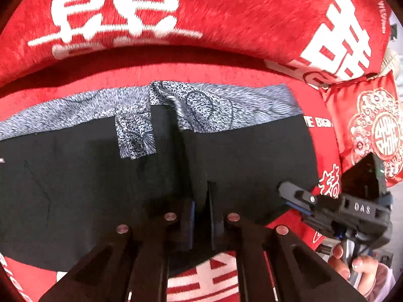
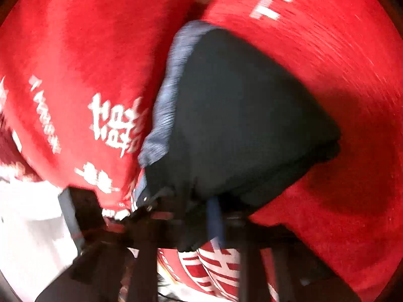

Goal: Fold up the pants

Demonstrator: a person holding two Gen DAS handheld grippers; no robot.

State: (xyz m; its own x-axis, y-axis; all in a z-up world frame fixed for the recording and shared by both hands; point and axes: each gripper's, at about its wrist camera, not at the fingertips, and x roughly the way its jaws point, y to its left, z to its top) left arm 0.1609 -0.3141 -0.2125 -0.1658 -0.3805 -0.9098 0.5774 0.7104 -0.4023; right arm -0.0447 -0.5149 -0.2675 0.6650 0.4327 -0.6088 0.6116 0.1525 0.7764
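Left wrist view, near to far: the left gripper (image 1: 201, 216) sits at 6 o'clock w/ its two black fingers (image 1: 187, 224) drawn close together, clenched on a raised ridge of the black pants (image 1: 100, 176). The pants spread flat across the middle of the view from 9 to 3 o'clock, on a red cover w/ white characters (image 1: 206, 281). Along the pants' far edge, approx 12 o'clock from the gripper, runs a grey-and-white patterned waistband (image 1: 226, 103), w/ a patterned flap (image 1: 136, 136) folded down onto the black cloth at 11 o'clock. At 4 o'clock the right gripper (image 1: 302, 198) reaches the pants' right edge, held by a hand (image 1: 362, 269) w/ pale nails; whether it's clenched can't be told here. Behind it, at 3 o'clock, lies a red embroidered pillow (image 1: 372, 128). Farthest, at 12 o'clock, a big red cushion w/ white characters (image 1: 201, 17) fills the top. Right wrist view is heavily blurred: right gripper (image 2: 201, 216) at 6 o'clock, black cloth (image 2: 239, 125) bunched between its fingers, so it appears to grasp the pants; patterned band at 11 o'clock, red cover all round.
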